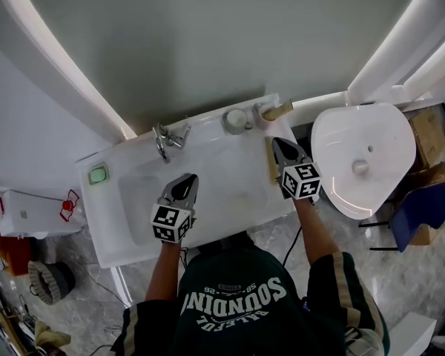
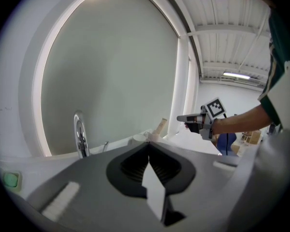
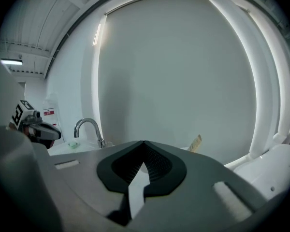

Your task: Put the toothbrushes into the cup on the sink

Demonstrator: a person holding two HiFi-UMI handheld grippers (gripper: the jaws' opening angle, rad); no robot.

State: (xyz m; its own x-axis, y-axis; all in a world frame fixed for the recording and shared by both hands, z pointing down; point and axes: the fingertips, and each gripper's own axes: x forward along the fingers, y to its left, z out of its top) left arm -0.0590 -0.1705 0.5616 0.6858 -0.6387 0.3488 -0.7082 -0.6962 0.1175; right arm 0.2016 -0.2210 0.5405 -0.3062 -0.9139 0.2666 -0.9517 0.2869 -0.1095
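Hovering over the basin of the sink [image 1: 230, 176], the left gripper [image 1: 187, 178] has its jaws closed together, nothing between them. The right gripper [image 1: 279, 142], likewise closed and empty, sits at the sink's right edge. The cup [image 1: 236, 119] stands on the far rim, right of the faucet [image 1: 167, 136]; a tan toothbrush [image 1: 278, 111] leans just right of it.

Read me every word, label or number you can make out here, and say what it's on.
"SOUNDIN": large print on the person's dark shirt; its last letters are unclear.
Smaller shirt lines: too blurred to read.
Red label on the white box: too small.
Marker cubes: patterns only, no words.
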